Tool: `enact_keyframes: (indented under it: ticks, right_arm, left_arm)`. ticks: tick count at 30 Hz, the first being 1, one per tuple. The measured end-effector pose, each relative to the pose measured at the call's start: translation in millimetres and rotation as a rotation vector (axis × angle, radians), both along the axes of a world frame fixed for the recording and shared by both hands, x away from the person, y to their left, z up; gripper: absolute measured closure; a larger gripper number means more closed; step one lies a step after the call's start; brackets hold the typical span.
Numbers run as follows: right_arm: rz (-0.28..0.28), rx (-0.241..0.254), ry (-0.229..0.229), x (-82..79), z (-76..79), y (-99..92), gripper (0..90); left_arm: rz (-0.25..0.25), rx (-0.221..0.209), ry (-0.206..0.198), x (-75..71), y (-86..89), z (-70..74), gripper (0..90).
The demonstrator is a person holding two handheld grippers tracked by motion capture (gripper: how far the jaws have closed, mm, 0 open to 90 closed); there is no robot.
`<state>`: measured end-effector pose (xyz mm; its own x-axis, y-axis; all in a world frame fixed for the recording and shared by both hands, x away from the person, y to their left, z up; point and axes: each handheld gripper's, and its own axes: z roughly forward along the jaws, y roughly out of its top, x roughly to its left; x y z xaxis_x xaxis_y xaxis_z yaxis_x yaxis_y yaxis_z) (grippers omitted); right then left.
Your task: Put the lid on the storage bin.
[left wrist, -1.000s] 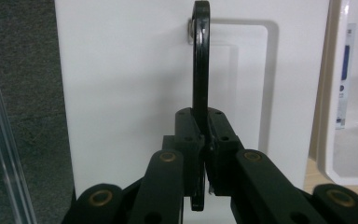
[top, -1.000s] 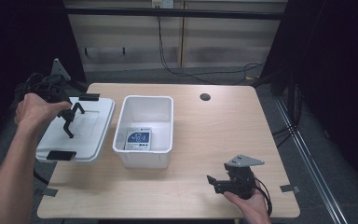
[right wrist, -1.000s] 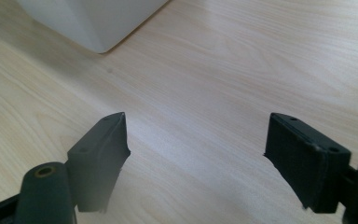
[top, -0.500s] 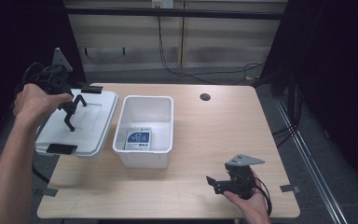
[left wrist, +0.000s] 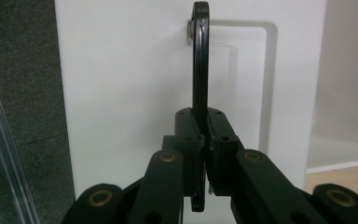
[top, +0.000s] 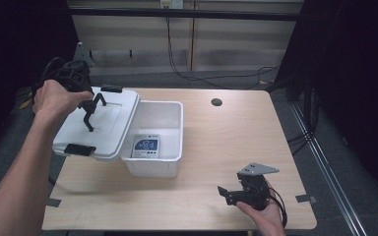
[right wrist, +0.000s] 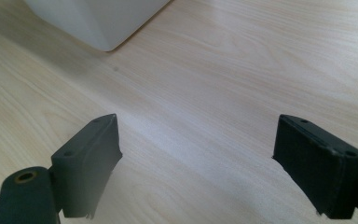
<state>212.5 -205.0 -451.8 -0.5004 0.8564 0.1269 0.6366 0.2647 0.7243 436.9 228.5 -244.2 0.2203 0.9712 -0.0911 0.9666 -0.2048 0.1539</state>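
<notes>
Wooden table (top: 202, 196) mid-frame, white lid (top: 108, 128) left of centre, tilted over open bin (top: 170, 164) rim, black handle (left wrist: 200, 56) clamped in left gripper (top: 89, 110), scale (top: 145, 146) inside bin, right gripper (top: 229, 194) lower right, jaws just opened wide, empty, small hole (top: 216, 102) upper centre.

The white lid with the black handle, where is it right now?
In the high view the white lid sits at the left, tilted, its right edge over the open white bin. The left gripper is shut on its black handle.
</notes>
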Motion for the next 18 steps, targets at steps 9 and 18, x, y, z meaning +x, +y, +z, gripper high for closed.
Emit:
enact_keyframes:
  ticks: [9,18]
  right_arm:
    - [0.002,-0.001,0.003,0.1,-0.1,0.3,13.8]
    - [0.009,-0.006,0.004,-0.1,0.0,0.8,13.8]
  left_arm:
    - [-0.013,-0.021,-0.003,1.3,-27.0,2.9,85.0]
    - [-0.009,0.003,0.021,3.5,-44.6,-5.4,85.0]
